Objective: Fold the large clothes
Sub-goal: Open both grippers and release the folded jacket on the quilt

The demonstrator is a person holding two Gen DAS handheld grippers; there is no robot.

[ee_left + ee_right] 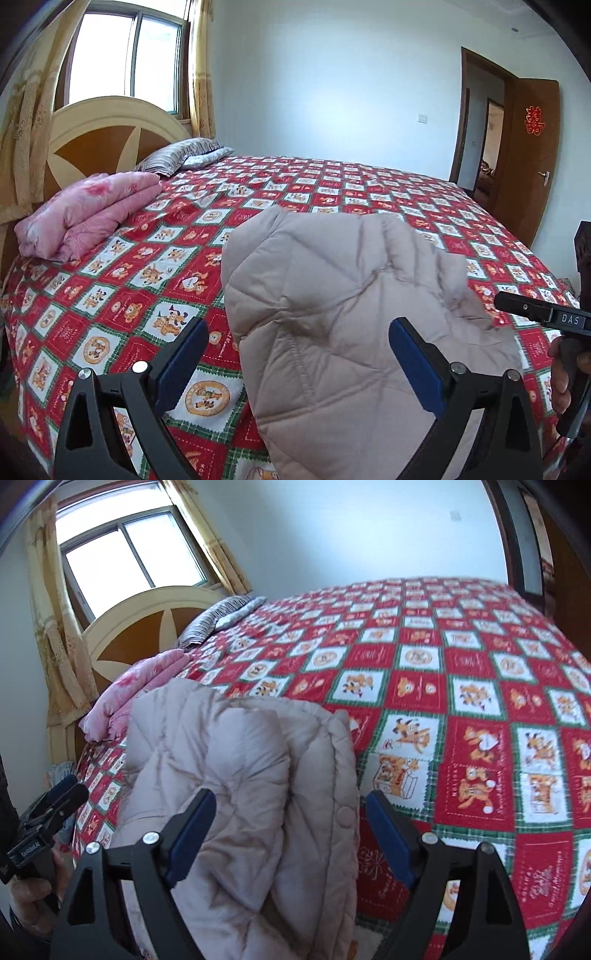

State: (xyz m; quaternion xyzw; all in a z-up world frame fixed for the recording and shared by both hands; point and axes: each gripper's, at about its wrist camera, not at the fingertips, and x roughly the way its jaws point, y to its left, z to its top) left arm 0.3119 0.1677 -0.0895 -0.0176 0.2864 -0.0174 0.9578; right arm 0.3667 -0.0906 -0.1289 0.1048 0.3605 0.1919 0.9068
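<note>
Both sets of jaws stand wide apart. Left gripper (pixel 298 354) has its blue pads spread with the beige quilted jacket (pixel 347 306) sitting in the gap between them; pads do not press the cloth, so nothing is clamped. Right gripper (pixel 290 830) is the same: fingers splayed wide, jacket (pixel 240 775) bunched between them, no pinch visible. Whether any pad just brushes the fabric cannot be told from these views.

Jacket lies on the near edge of the bed (pixel 369 184), on the red cartoon-check bedspread (pixel 461 701), partly hanging over the near side. It looks gathered into a thick bundle with layers doubled over; a snap button (pixel 346 816) shows on the right-hand edge in the right wrist view. Sleeves are not separately visible, probably tucked in.

Progress, judged from the lie of the cloth: some folding seems done, since the jacket is a compact stack and not spread flat. The bundle is still puffy and uneven, so a final fold or a squaring-up likely remains. Cannot tell how many folds are in.

Other stuff: pink folded quilt (pixel 85 214) far left near the headboard (pixel 110 125), striped pillow (pixel 181 155) beyond it, window (pixel 125 55) and curtain (pixel 26 122) behind, open door (pixel 532 155) far right. Each gripper also shows at the edge of the other's view, hand on the handle.
</note>
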